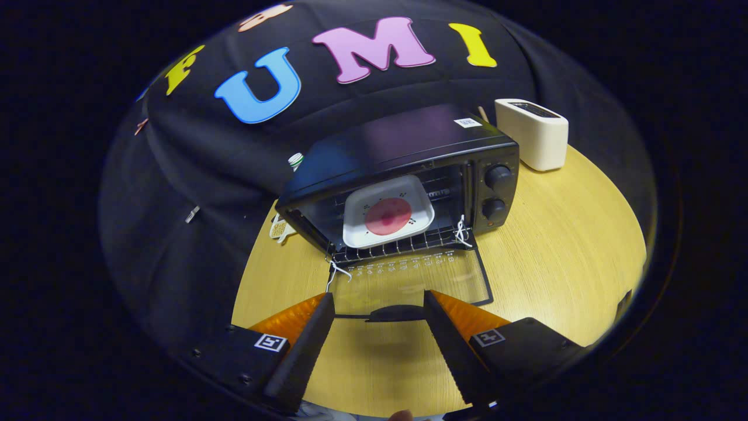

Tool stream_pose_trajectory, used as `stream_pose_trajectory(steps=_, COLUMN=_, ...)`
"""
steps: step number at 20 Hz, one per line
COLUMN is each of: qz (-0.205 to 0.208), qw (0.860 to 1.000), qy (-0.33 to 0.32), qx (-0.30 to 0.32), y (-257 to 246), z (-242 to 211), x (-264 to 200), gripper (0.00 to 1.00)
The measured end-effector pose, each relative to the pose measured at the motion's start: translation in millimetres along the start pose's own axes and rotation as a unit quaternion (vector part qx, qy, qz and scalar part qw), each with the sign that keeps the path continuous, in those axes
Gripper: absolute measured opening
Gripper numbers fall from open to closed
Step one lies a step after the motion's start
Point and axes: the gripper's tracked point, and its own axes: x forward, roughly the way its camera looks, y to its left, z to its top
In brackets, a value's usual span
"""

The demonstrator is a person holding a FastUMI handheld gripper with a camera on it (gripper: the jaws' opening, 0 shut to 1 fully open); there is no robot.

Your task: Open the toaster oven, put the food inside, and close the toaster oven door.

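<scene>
At the left of the frame we see a small white bottle cap [296, 159] peeking out behind the black toaster oven [397, 169], which sits at centre on a round wooden table [561, 245]. Its glass door [409, 280] lies folded down flat toward us, and inside, on the wire rack [397, 245], rests a white square plate [388, 211] holding a round pink slice of food [388, 216]. Lower centre, our gripper [378, 303] is spread open, its fingers flanking the door's dark handle [395, 314] without pressing it. At the upper right stands a cream toaster [532, 133].
</scene>
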Motion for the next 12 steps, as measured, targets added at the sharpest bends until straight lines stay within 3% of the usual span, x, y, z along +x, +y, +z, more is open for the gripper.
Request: stream_pose_trajectory(steps=12, qz=-0.069, qw=0.989, qy=0.105, qx=-0.080, y=-23, z=-93, x=50, gripper=0.99)
